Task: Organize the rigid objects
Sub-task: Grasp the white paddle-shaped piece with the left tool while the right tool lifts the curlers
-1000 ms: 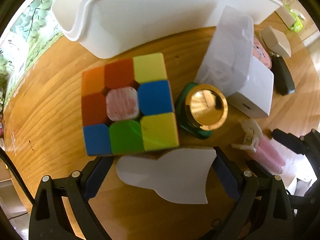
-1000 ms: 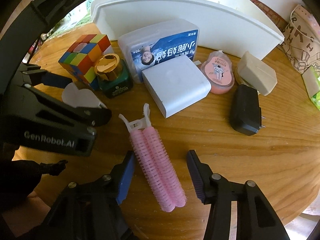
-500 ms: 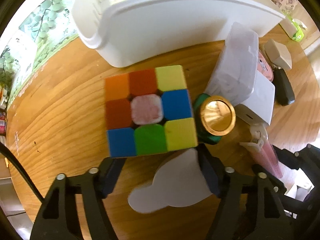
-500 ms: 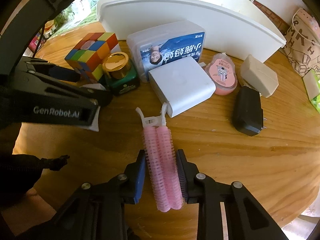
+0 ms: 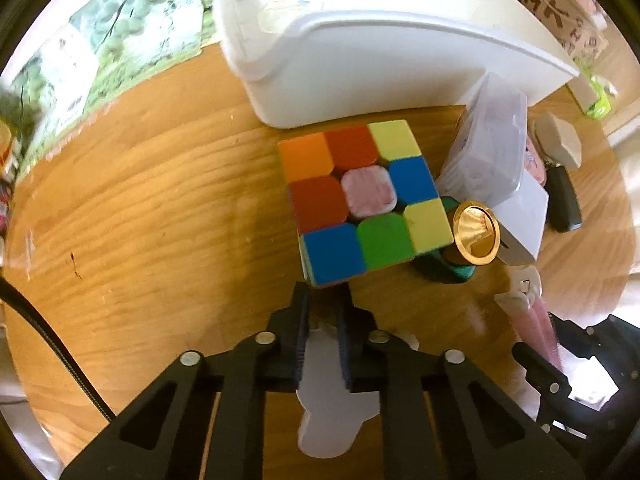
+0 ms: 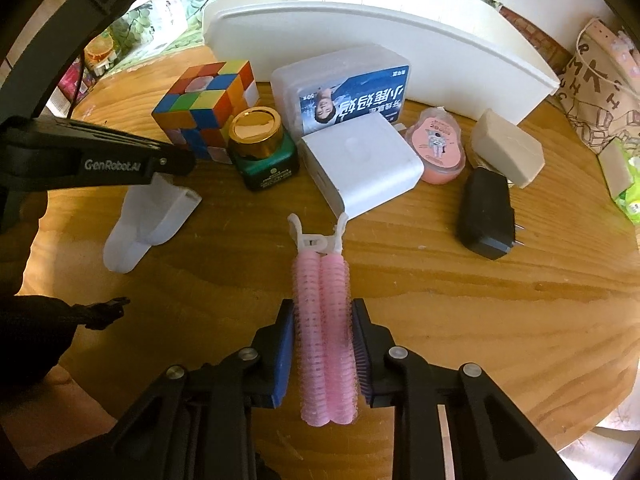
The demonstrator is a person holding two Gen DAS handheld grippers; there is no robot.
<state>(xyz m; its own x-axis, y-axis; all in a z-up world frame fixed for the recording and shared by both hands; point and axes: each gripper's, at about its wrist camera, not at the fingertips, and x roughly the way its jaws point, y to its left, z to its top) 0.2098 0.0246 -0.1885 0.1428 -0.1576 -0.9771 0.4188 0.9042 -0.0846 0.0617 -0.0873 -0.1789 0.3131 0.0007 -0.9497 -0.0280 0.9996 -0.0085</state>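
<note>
My left gripper (image 5: 322,300) has its jaws closing hard onto a flat white plastic scoop (image 5: 324,400), and the pads press on its narrow sides. In the right wrist view the scoop (image 6: 148,220) hangs tilted under the left gripper (image 6: 176,160), just above the wooden table (image 6: 440,300). My right gripper (image 6: 323,312) has its jaws closing on a pink double hair roller (image 6: 322,280), gripped at mid-length, its white clip end pointing away.
A colour cube (image 5: 360,200) and a gold-lidded green jar (image 5: 476,236) stand just ahead. Behind them is a white bin (image 6: 360,32). A clear box (image 6: 344,88), white charger (image 6: 364,164), pink case (image 6: 438,148), beige block (image 6: 506,148) and black adapter (image 6: 486,216) lie to the right.
The left jaws went from wide open to shut on the white scoop, and the gripper shifted left and rose a little. The right jaws shut on the pink roller.
</note>
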